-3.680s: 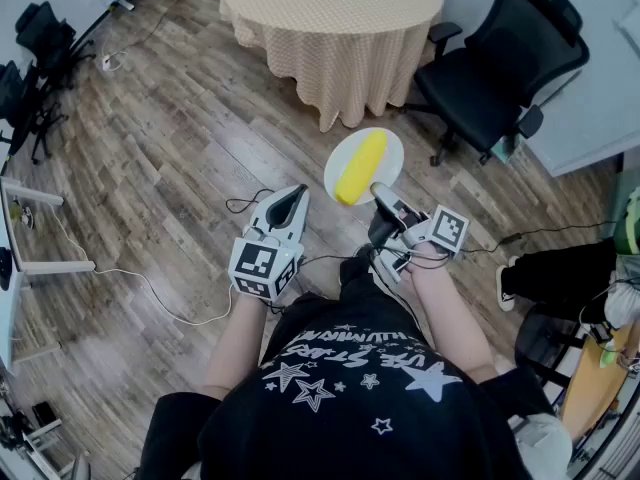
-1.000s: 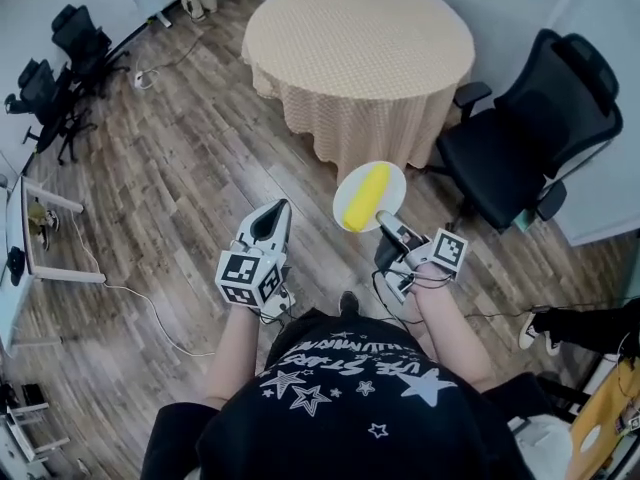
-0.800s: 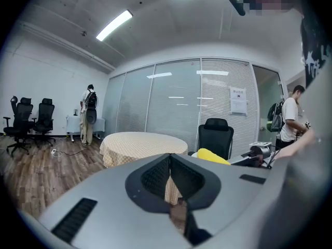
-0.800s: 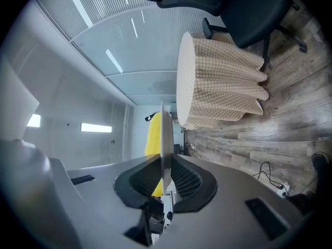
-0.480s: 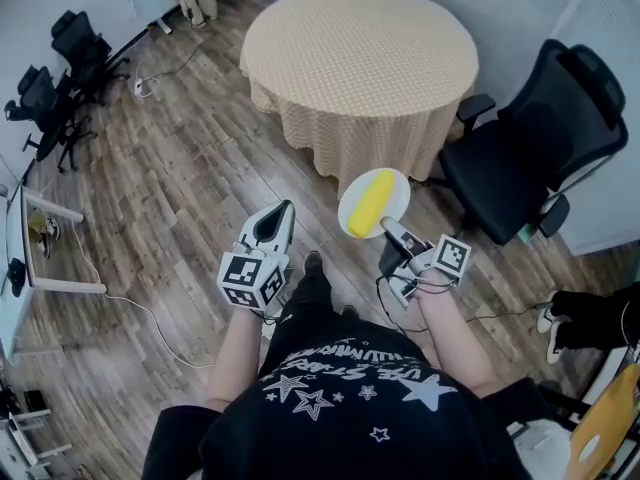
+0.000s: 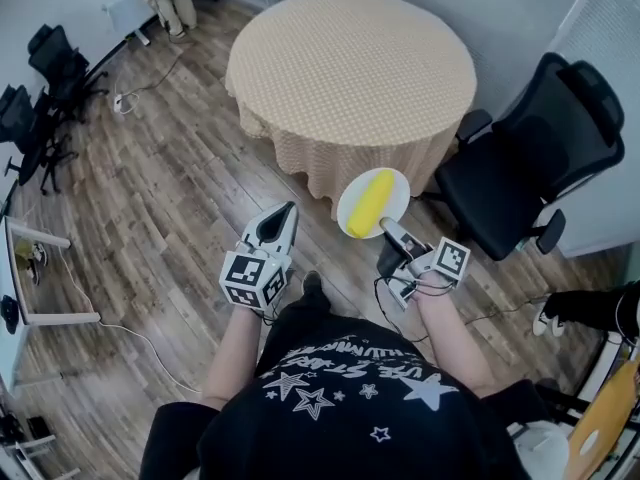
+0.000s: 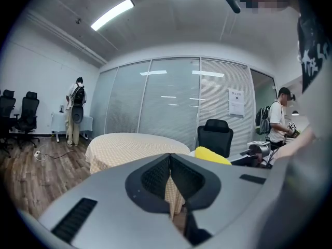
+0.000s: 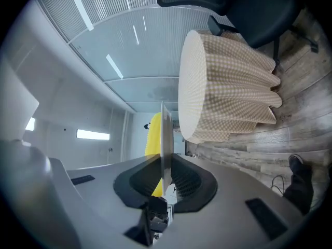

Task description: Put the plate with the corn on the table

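A white plate (image 6: 351,190) with a yellow corn cob (image 6: 370,203) lying on it hangs level over the wood floor, just short of the round table (image 6: 350,58) with its checked beige cloth. My right gripper (image 6: 384,226) is shut on the plate's near rim. In the right gripper view the plate (image 8: 165,139) stands edge-on between the pads of that gripper (image 8: 165,162), with the corn (image 8: 152,134) to its left. My left gripper (image 6: 285,211) is shut and empty, to the left of the plate. In the left gripper view its jaws meet at the left gripper (image 7: 169,157), with the corn (image 7: 210,155) at the right.
A black office chair (image 6: 540,138) stands right of the table, close to the plate. More black chairs (image 6: 45,78) and a cable (image 6: 130,328) are on the floor at the left. Two people (image 7: 75,110) stand at the room's edges.
The table has come nearer in the head view as the person stepped toward it. The plate with the corn stays in the right gripper; the left gripper stays shut and empty.
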`<state>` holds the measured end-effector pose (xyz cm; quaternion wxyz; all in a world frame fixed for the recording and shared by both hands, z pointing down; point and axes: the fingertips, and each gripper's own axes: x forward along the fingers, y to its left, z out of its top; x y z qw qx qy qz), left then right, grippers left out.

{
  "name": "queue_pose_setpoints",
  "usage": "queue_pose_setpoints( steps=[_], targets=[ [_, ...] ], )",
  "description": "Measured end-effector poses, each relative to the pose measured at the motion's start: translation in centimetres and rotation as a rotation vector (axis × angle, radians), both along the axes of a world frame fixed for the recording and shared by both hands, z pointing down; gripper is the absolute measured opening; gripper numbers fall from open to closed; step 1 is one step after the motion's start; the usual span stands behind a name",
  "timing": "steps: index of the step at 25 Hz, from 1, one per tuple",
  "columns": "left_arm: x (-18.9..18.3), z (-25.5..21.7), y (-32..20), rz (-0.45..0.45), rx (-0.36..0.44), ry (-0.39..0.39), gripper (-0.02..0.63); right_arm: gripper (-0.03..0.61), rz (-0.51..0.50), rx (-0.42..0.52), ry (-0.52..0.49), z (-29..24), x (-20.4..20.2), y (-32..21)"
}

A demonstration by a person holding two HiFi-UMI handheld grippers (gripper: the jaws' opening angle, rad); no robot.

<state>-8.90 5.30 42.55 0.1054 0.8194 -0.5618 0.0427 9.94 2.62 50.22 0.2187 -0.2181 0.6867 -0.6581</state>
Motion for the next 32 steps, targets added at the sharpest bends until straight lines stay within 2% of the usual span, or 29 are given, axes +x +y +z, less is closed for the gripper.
queue_pose_setpoints(
  steps=[5,9,14,20,27,32],
  targets=[
    [-4.2,-0.5,-4.6,-0.018,-0.004,0.021,0.008,0.058,0.018,-0.019,-0.009,0.0,-3.3,-4.3],
    [-5.1,-0.3,-6.2,0.002,-0.012,0.008,0.008,0.058,0.027,-0.016,0.009,0.0,-4.2,-6.0],
    [-4.7,0.5,-6.4,0.025,-0.012,0.034,0.008,0.058,0.046,-0.001,0.011,0.1,-4.1,-6.2],
    [-9.0,1.3,-12.4,0.078,-0.029,0.022,0.008,0.058,0.091,-0.020,0.002,-0.1,-8.9,-11.5],
    [-8.7,1.7,-16.2,0.135,-0.034,0.032,0.008,0.058,0.118,-0.030,0.004,0.7,-10.0,-14.6],
    [-8.9,2.7,-19.2,0.126,-0.058,0.025,0.008,0.058,0.100,-0.025,0.005,1.0,-10.3,-18.3]
  ],
)
